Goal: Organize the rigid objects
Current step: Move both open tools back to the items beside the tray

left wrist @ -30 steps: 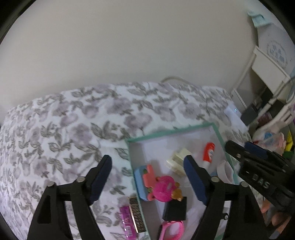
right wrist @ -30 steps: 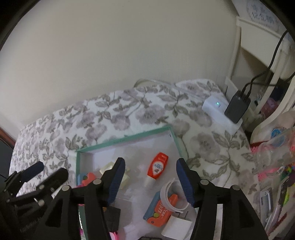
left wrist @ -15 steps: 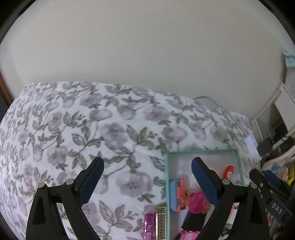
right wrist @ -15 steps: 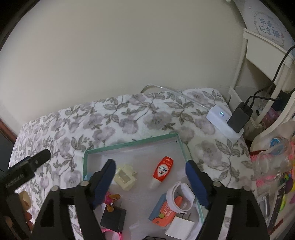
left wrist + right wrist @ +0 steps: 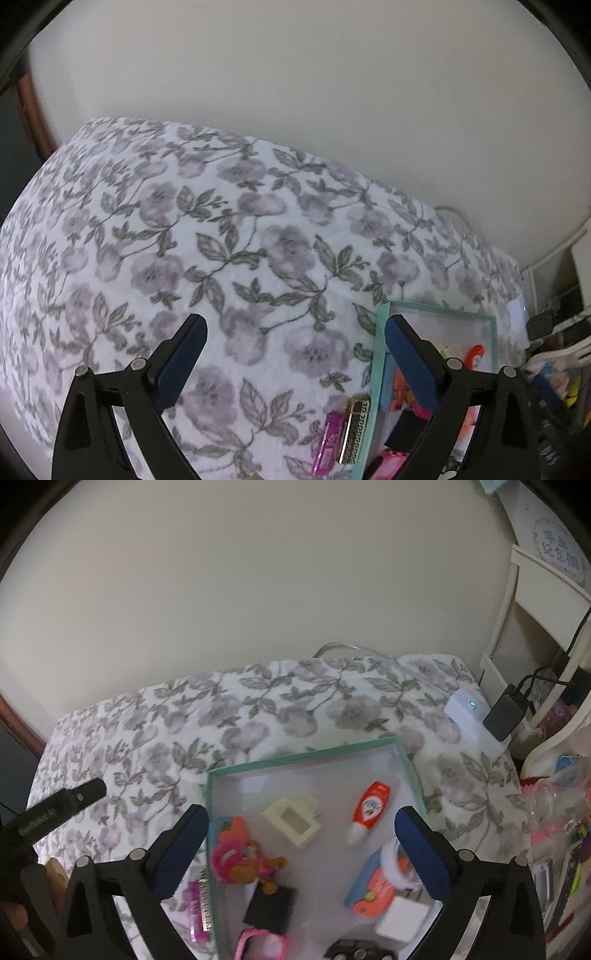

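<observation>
A teal-rimmed box [image 5: 303, 760] lies on the floral bedspread [image 5: 229, 716] and holds small objects: a red-and-white bottle [image 5: 371, 806], a cream frame [image 5: 293, 819], a pink toy [image 5: 236, 860], a black square [image 5: 271, 904], a white charger [image 5: 402, 917] and an orange-and-blue card [image 5: 373, 886]. My right gripper [image 5: 301, 840] is open and empty above the box. My left gripper [image 5: 293, 341] is open and empty over the bedspread [image 5: 221, 240], left of the box [image 5: 376, 369]. A magenta comb [image 5: 327, 443] and a gold comb [image 5: 354, 430] lie just outside the box's left rim.
A white hub [image 5: 467, 707] and a black adapter [image 5: 504, 716] sit at the bed's right edge. A white shelf [image 5: 546, 590] and cluttered items [image 5: 561, 812] stand on the right. A plain wall [image 5: 295, 92] is behind the bed.
Both grippers have pulled back and up from the box. The left one has swung left over the bedspread. The right one now shows the whole box. Both stay open and empty.
</observation>
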{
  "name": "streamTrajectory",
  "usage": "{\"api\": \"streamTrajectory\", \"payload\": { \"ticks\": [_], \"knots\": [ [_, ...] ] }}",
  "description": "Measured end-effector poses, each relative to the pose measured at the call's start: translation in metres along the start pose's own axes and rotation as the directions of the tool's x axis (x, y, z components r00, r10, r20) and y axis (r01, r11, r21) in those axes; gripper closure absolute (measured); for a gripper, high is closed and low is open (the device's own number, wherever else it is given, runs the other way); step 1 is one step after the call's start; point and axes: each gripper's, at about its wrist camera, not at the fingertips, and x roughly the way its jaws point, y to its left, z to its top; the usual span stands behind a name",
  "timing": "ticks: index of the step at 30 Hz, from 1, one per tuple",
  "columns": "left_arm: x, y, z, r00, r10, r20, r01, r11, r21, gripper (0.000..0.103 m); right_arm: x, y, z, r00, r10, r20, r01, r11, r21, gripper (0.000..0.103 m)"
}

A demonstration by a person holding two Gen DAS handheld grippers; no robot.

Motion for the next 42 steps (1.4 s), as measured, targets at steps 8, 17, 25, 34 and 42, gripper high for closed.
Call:
{"api": "streamTrajectory", "payload": {
  "ticks": [8, 17, 25, 34, 42],
  "knots": [
    [-0.026, 0.015, -0.029, 0.999, 0.035, -0.015, -0.035, 0.999, -0.008, 0.006, -0.025, 0.038, -0.018, 0.999, 0.020, -0.029, -0.021, 0.999, -0.042, 0.000],
    [-0.009, 0.033, -0.077, 0.991, 0.077, -0.111, -0.080, 0.996, -0.028, 0.006, -0.019, 0.047, -0.067, 0.993, -0.026, -0.117, 0.020, 0.999, -0.051, 0.000],
    [0.021, 0.032, -0.101, 0.981, 0.064, -0.181, -0.065, 0.998, 0.001, 0.006, -0.006, 0.043, -0.087, 0.984, -0.049, -0.170, 0.038, 0.997, -0.067, 0.000],
    [0.077, 0.020, -0.123, 0.951, 0.028, -0.308, -0.021, 0.999, 0.028, 0.006, -0.007, 0.029, -0.082, 0.985, -0.033, -0.167, 0.031, 0.999, -0.018, 0.001],
    [0.080, -0.001, -0.125, 0.960, 0.035, -0.276, -0.006, 0.994, 0.105, 0.006, -0.005, 0.020, -0.079, 0.986, -0.014, -0.168, 0.019, 0.999, 0.030, 0.000]
  ]
}}
